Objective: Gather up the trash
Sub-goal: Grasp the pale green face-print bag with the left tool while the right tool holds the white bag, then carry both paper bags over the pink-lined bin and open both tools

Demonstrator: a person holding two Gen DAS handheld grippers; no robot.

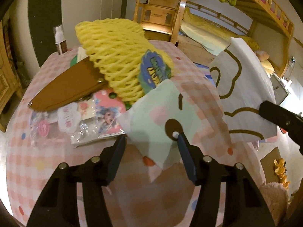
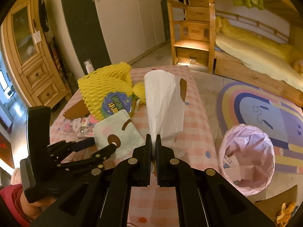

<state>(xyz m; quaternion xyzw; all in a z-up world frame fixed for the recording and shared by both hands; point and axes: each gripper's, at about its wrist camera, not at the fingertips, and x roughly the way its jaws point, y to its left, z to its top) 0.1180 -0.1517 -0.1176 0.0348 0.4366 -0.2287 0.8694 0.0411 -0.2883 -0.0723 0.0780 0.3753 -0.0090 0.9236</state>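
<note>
A white plastic bag with brown cartoon lines (image 2: 164, 106) is pinched in my right gripper (image 2: 153, 140), which is shut on its near end; it also shows in the left wrist view (image 1: 244, 87). My left gripper (image 1: 151, 141) is open, its jaws either side of a pale green paper packet (image 1: 153, 121) lying on the pink checked table (image 1: 56, 170); the packet also shows in the right wrist view (image 2: 121, 132). Behind lie yellow foam fruit netting (image 1: 115, 56) with a blue-green sticker (image 1: 153, 70), a brown card piece (image 1: 70, 87) and small sticker packets (image 1: 85, 117).
A bin lined with a pink bag (image 2: 248, 157) stands on the floor right of the table. A spray bottle (image 1: 60, 39) stands at the table's far left corner. Orange peel (image 2: 284, 213) lies on a brown card on the floor. A bunk bed (image 2: 255, 53) is behind.
</note>
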